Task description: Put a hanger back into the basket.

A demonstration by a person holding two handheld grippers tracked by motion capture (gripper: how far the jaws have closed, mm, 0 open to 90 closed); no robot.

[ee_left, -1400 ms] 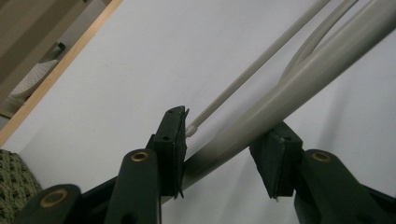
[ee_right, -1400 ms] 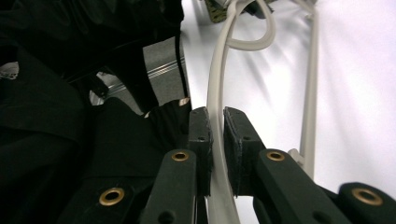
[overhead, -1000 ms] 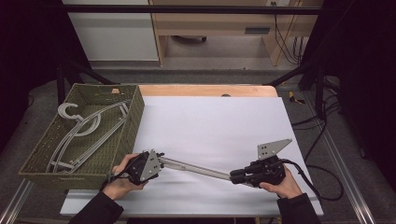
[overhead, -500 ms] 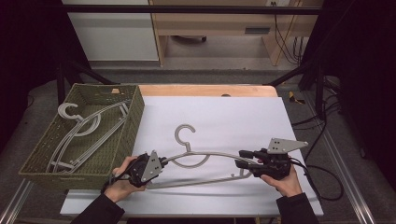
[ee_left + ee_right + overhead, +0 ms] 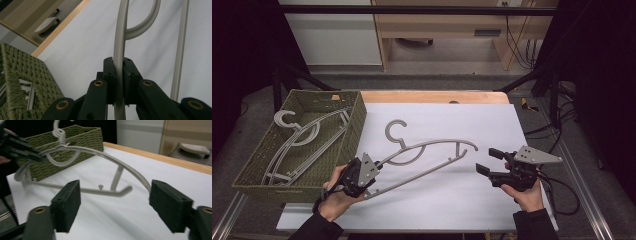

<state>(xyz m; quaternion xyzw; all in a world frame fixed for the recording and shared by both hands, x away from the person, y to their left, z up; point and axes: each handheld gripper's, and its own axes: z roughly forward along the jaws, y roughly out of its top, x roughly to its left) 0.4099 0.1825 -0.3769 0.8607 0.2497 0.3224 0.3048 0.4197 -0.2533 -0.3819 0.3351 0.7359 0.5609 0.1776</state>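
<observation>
Far left: a green woven basket [image 5: 343,142] sits on the bench's [image 5: 492,200] left edge, with more grey hangers [image 5: 302,142] lying inside it.

Left claw [image 5: 371,172]: clamped tight on the left end of a grey plastic hanger [image 5: 432,159]; in the left gripper view the pads pinch the shoulder bar [image 5: 119,65] between them. The hanger hangs slightly raised over the white bench top, hook [image 5: 395,131] pointing far, its right end near the right claw.

Right claw [image 5: 488,161]: jaws have just been opening and stand wide, nothing between them. The hanger's right tip [image 5: 126,188] lies just beyond and clear of the pads.

Step in hand, as I read it: hand-off done, with the left claw carrying alone. Next move likely swings the hanger left into the basket, keeping the hook clear of the rim.
</observation>
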